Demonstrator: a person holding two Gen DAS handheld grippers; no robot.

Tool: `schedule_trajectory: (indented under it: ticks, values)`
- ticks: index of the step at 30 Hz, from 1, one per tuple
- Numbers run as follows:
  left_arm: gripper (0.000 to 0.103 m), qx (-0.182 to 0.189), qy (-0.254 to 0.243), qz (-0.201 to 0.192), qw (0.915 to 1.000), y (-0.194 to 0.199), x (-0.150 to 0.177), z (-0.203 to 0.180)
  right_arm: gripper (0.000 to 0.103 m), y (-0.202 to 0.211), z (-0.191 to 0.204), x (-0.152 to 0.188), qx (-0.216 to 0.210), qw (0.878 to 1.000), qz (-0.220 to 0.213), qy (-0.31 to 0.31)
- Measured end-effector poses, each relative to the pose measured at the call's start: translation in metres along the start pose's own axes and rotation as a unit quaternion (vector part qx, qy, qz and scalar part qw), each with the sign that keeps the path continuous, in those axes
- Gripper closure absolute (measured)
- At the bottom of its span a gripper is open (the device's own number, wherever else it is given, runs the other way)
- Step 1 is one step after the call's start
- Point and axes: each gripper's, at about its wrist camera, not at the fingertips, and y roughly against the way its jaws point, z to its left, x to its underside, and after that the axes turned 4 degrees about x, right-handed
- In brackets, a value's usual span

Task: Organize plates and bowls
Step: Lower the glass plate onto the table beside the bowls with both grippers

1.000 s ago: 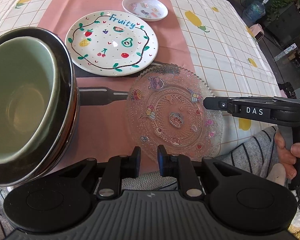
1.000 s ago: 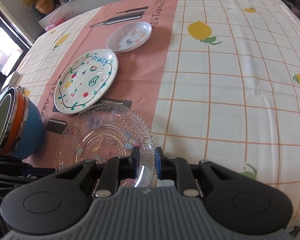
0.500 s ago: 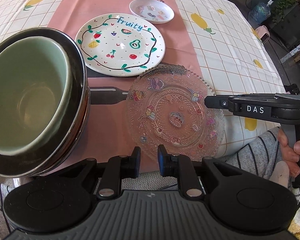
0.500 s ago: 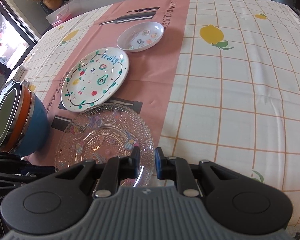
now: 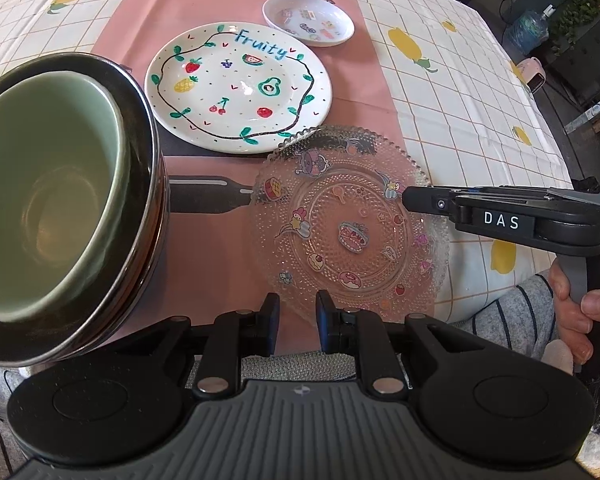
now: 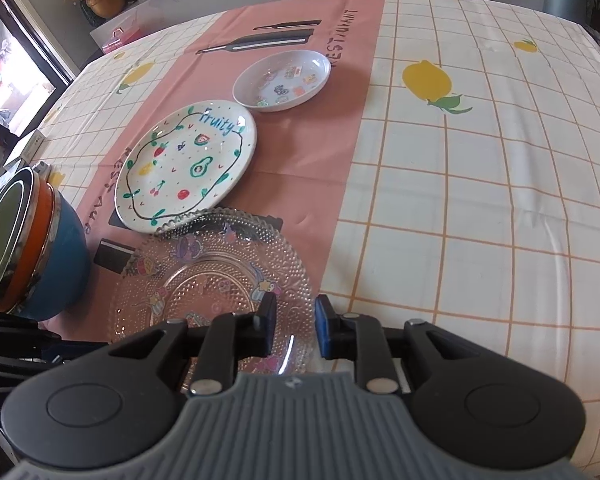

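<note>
A clear glass plate with cartoon stickers lies at the table's near edge, its far rim touching a white "Fruity" plate. Beyond that sits a small white dish. To the left stands a stack of bowls, a green one nested in steel-rimmed orange and blue ones. My right gripper straddles the glass plate's right rim, and its jaws are opening, with the pads off the rim. My left gripper hovers at the plate's near rim, narrowly open, holding nothing.
The tablecloth is pink in the middle and a white grid with lemons on the right. A person's hand holds the right gripper's handle, above grey striped clothing at the table's edge. Furniture and plants stand beyond the table.
The right gripper's jaws have spread apart at the glass plate's rim. Both views have shifted slightly. Plates and bowls lie where they were.
</note>
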Motion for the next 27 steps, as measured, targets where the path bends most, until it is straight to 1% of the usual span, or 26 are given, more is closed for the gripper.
schedule_trajectory:
  ticks: [9, 15, 27]
  values:
    - [0.081, 0.004, 0.010, 0.000, 0.9999, -0.0021, -0.0008, 0.0010, 0.082, -0.0009, 0.0035, -0.0015, 0.006, 1.000, -0.008, 0.008]
    - [0.081, 0.013, 0.040, -0.001, 0.9991, -0.0050, -0.0034, 0.0065, 0.082, -0.0017, 0.0036, -0.0028, 0.008, 1.000, -0.012, 0.008]
    - [0.079, 0.017, 0.038, -0.014, 0.9990, -0.0059, -0.0013, 0.0055, 0.082, -0.0022, 0.0020, -0.0042, 0.007, 1.000, -0.015, 0.005]
